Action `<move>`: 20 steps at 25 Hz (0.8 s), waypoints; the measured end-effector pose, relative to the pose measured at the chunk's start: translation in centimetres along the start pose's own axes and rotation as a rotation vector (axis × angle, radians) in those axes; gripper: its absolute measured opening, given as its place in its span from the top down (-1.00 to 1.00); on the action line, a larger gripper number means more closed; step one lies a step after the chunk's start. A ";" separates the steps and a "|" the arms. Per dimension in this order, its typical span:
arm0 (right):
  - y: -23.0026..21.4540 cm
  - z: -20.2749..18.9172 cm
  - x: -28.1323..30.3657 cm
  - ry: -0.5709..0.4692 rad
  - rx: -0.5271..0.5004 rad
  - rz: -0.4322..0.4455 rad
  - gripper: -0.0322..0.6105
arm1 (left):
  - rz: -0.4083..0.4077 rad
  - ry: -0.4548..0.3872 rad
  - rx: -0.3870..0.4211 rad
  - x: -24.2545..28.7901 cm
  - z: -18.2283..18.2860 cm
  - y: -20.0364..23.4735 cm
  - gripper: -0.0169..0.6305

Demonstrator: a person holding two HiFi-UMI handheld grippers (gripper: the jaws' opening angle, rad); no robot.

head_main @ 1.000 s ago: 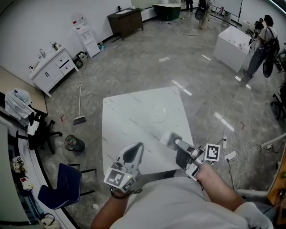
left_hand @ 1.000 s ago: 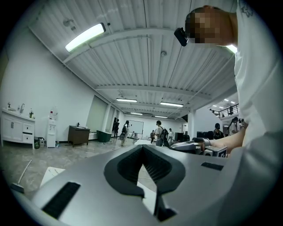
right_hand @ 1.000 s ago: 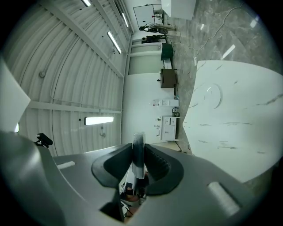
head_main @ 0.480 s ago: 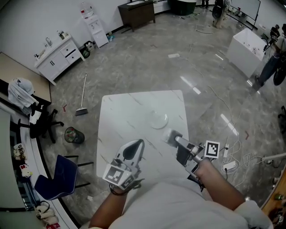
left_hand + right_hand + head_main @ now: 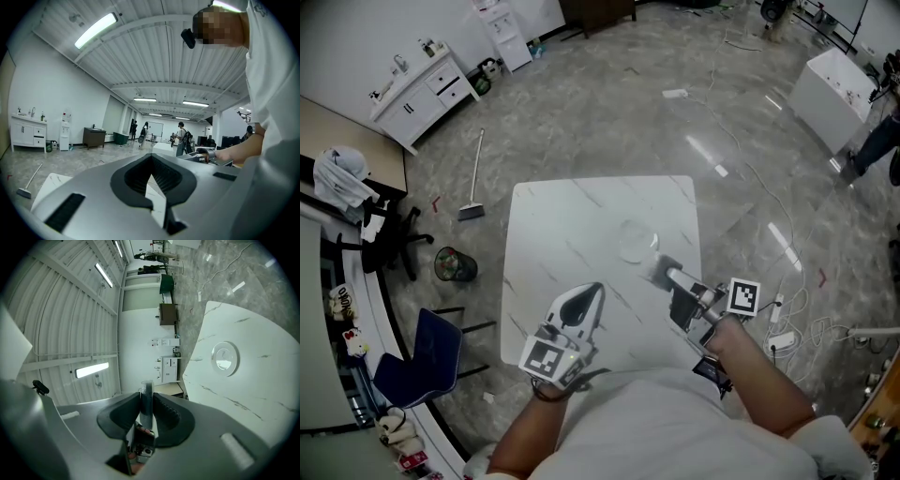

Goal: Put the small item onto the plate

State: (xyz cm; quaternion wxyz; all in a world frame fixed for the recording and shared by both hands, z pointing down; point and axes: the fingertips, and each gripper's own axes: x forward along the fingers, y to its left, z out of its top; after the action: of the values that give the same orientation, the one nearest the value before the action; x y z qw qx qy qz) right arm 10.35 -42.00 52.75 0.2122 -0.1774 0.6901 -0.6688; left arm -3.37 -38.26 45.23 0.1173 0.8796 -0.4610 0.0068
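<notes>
A small flat gray item (image 5: 146,391) is held on its edge between the two pads of the right gripper (image 5: 146,404) and is pinched from both sides. It is held over the white table (image 5: 572,225), near the clear plate (image 5: 225,358) but apart from it. The left gripper (image 5: 151,161) is closed, and nothing is held in it.

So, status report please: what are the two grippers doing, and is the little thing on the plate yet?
Left gripper shut, empty. Right gripper shut on small item, short of the plate. Plate bare, nothing in the way.
</notes>
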 end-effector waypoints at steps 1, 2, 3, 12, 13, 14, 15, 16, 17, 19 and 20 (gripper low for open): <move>-0.5 0.4 0.7 -0.004 0.000 -0.009 0.63 | -0.002 0.004 -0.004 0.2 -0.1 0.6 0.93; -1.1 0.7 1.4 -0.007 -0.001 -0.019 0.63 | -0.004 0.007 -0.007 0.3 -0.2 1.2 0.93; -1.7 1.1 2.0 -0.008 -0.001 -0.030 0.63 | -0.006 0.007 -0.010 0.6 -0.3 1.7 0.93; -7.9 4.5 6.7 -0.003 -0.030 -0.112 0.63 | -0.048 0.027 -0.038 2.4 -2.4 5.4 0.93; -8.7 4.8 7.2 -0.007 -0.028 -0.124 0.63 | -0.051 0.035 -0.043 2.5 -2.6 6.0 0.93; -9.4 5.1 7.7 -0.011 -0.027 -0.133 0.63 | -0.053 0.039 -0.045 2.6 -2.8 6.6 0.93; -10.1 5.4 8.2 -0.014 -0.027 -0.141 0.63 | -0.057 0.038 -0.045 2.8 -3.1 7.2 0.93; -10.9 5.8 8.7 -0.018 -0.026 -0.147 0.63 | -0.062 0.035 -0.043 3.0 -3.4 7.8 0.93; -11.7 6.2 9.2 -0.023 -0.023 -0.155 0.63 | -0.066 0.036 -0.045 3.3 -3.9 8.3 0.93; -13.8 7.2 9.9 -0.029 -0.017 -0.180 0.63 | -0.073 0.047 -0.059 4.1 -4.9 9.1 0.93; -14.9 7.6 10.3 -0.029 -0.016 -0.194 0.63 | -0.076 0.052 -0.067 4.4 -5.3 9.5 0.93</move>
State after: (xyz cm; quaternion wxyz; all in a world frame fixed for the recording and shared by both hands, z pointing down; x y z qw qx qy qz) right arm 5.08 -54.48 66.93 0.1548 -0.2547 0.6717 -0.6782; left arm -8.02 -45.86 52.81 0.1585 0.8916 -0.4240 0.0098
